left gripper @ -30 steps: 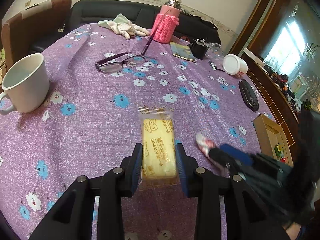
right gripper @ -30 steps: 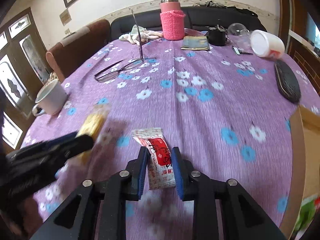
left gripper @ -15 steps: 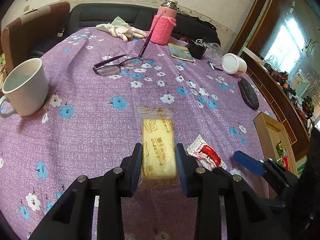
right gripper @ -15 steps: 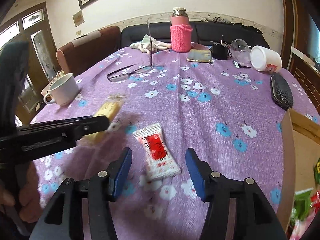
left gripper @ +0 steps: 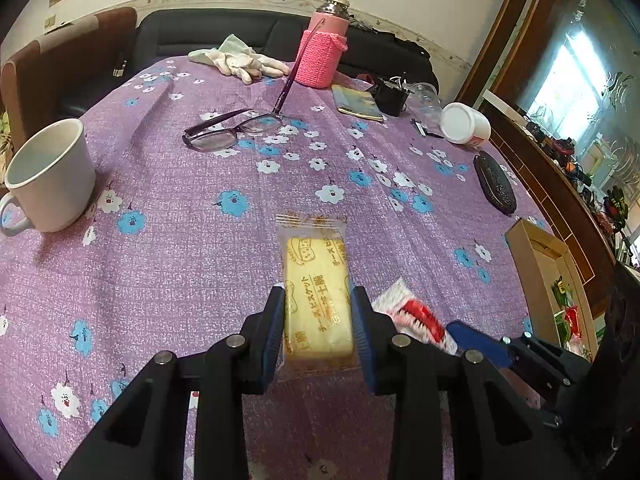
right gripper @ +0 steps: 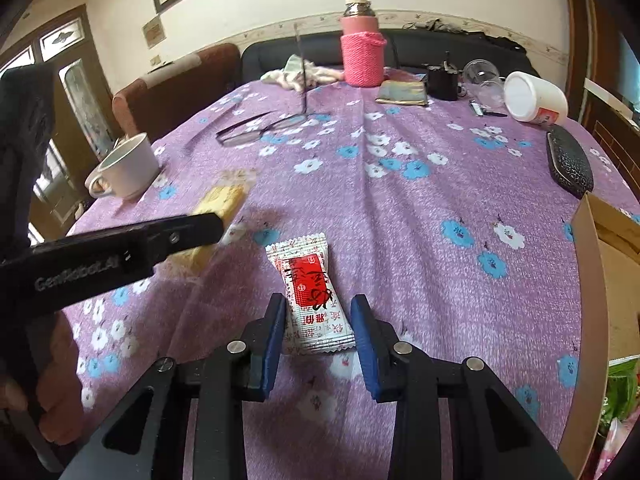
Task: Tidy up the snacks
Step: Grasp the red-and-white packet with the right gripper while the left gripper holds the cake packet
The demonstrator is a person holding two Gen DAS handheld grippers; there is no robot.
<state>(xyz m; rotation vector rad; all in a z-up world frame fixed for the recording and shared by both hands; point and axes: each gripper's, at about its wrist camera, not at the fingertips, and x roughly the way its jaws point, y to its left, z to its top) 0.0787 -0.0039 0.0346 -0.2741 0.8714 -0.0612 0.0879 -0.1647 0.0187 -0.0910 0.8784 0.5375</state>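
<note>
A yellow biscuit packet [left gripper: 314, 280] sits between the blue pads of my left gripper [left gripper: 317, 300], which is shut on it just above the purple flowered tablecloth [left gripper: 200, 240]. A red-and-white snack packet [right gripper: 308, 280] lies flat on the cloth between the fingers of my right gripper [right gripper: 318, 312]. Its jaws are closing around the packet, and the pads stand at the packet's edges without visibly squeezing it. In the left wrist view the same packet [left gripper: 416, 314] shows blurred beside a right fingertip [left gripper: 476, 338]. The biscuit packet [right gripper: 222, 200] shows at the left of the right wrist view.
An open cardboard box [left gripper: 536, 264] holding snacks stands at the table's right edge. A white mug [left gripper: 48, 176] is at the left. Glasses [left gripper: 236, 128], a pink flask [left gripper: 324, 52], gloves [left gripper: 240, 60], a white jar [left gripper: 466, 124] and a black case [left gripper: 494, 188] lie farther back.
My right gripper let go of the red-and-white packet and opened wide; the packet now lies flat and the jaws have narrowed around it. The left gripper kept still with the biscuit packet.
</note>
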